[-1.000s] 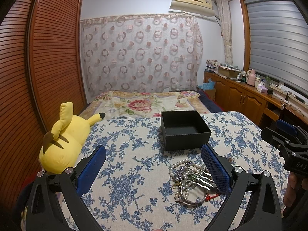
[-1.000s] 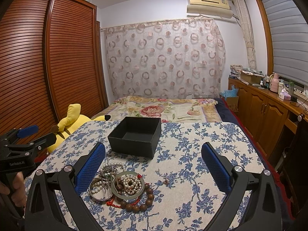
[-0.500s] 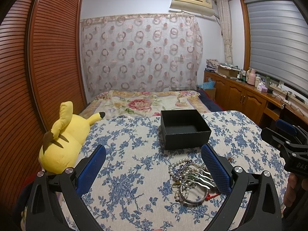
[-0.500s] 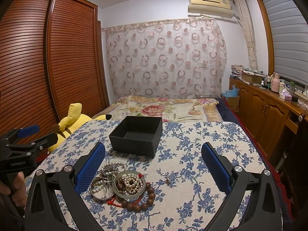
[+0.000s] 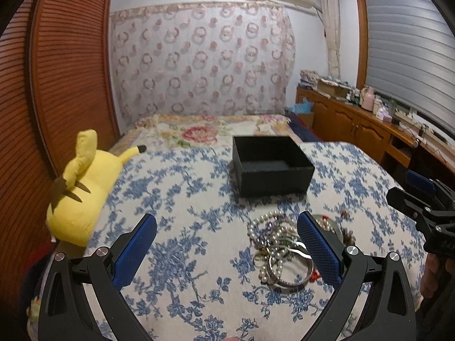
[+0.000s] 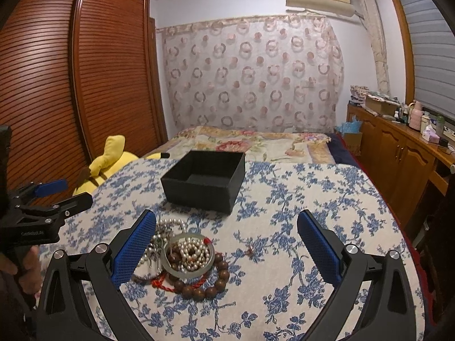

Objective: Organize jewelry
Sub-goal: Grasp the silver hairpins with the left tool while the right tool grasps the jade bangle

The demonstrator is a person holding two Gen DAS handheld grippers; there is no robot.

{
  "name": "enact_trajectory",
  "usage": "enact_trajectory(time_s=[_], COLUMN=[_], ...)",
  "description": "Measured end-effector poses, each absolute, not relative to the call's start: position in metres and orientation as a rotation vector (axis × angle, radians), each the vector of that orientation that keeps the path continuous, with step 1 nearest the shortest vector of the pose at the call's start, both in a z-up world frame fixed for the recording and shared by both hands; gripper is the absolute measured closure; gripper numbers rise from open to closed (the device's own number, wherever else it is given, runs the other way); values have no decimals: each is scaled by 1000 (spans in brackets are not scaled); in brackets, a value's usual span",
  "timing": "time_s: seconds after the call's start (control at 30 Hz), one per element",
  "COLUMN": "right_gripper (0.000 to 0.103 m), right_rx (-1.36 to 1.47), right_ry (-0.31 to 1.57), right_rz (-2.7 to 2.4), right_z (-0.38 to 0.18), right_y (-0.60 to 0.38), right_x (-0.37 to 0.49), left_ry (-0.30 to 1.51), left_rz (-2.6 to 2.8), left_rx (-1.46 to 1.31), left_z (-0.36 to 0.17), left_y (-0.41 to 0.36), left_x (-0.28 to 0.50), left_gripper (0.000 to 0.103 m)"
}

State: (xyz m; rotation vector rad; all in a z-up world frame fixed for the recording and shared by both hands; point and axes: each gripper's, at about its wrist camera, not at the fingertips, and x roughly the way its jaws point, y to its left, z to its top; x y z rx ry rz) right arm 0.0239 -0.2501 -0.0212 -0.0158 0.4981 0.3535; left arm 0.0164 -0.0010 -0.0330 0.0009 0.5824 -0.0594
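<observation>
Two hand-held grippers, left [image 5: 227, 244] and right [image 6: 227, 243], have dipped closer to the blue-flowered bedspread [image 6: 312, 199], both wide apart and holding nothing. The tangled pile of pearl and brown bead bracelets [image 6: 184, 258] lies just before the empty square black box [image 6: 204, 180]. Picking up looks ready to start.

Black box [image 6: 203, 183]; blue-floral white cloth [image 6: 298, 199]; yellow plush [image 5: 82, 196]; white pearls [image 5: 266, 223]; brown bead bracelet [image 6: 199, 291].
</observation>
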Motion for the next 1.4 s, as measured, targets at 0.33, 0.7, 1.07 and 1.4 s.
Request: enact_trajectory(time_s=[0.33,0.7,1.07,1.4], right_gripper=[14,14,14,14], right_rx=[-55,-83,-86,-73], right_ry=[589,665,692,688], right_rz=[400,396,400,403], right_z=[-54,-77,-86,-87], right_y=[-246,-248,-248,-249], right_x=[33,43,48,47], left_ry=[674,790,897,912], left_rz=[-148,-323,-375,-364], left_rx=[3,-87,-173,-194], left_z=[-61,-81,-97,-106], left_y=[-8,-14,-15,-9], left_x=[31,66,103,99], left_gripper=[8,37,67,82])
